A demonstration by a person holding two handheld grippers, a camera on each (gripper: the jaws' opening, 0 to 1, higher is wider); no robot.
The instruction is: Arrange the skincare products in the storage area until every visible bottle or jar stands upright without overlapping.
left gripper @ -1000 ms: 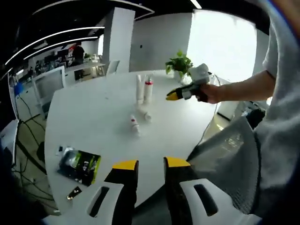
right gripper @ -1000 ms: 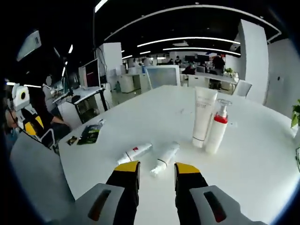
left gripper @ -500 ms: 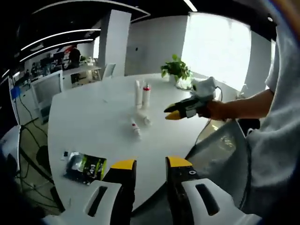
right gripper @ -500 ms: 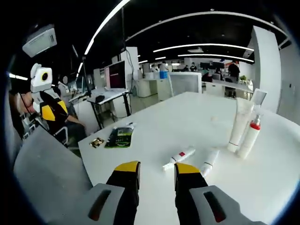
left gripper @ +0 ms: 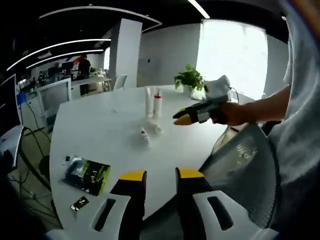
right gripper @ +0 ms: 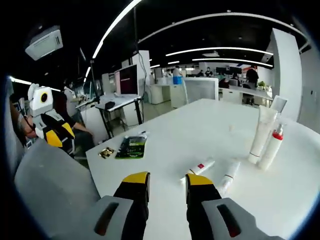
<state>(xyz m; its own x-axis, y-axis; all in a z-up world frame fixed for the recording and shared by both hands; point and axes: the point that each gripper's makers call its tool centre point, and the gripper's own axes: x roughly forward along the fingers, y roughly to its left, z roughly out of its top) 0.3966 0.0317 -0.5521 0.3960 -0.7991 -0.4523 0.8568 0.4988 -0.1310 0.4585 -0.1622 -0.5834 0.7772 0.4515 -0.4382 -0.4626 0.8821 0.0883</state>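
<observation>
Left tongs [left gripper: 154, 174] held above the near edge of the round white tabletop [left gripper: 100, 130], yellow tips parted by a narrow gap, nothing between them. Right tongs [right gripper: 161, 179] likewise slightly open and empty, poised over the tabletop [right gripper: 200, 130] just short of the lying tubes. In the left gripper view, right tongs [left gripper: 182, 118] reaching in from the right in a person's hand [left gripper: 235, 112], well apart from the products. Near the tabletop's middle, two products upright and just beside each other: a tall white tube [right gripper: 262, 134] [left gripper: 148, 99] and a white pump bottle with a red collar [right gripper: 273, 146] [left gripper: 158, 103]. Nearer, two small tubes on their sides, close together but not overlapping: a white tube with a red mark [right gripper: 200, 167] [left gripper: 144, 135] and a plain white tube [right gripper: 228, 175] [left gripper: 155, 127]. Towards the tabletop's edge, a dark green packet [right gripper: 131, 147] [left gripper: 88, 174] lying flat, with a small gold-coloured wrapper [right gripper: 105, 152] [left gripper: 79, 203] just beside it. At the far side in the left gripper view, a potted green plant [left gripper: 189, 80]. Beyond the tabletop, office desks and monitors, too small for detail.
</observation>
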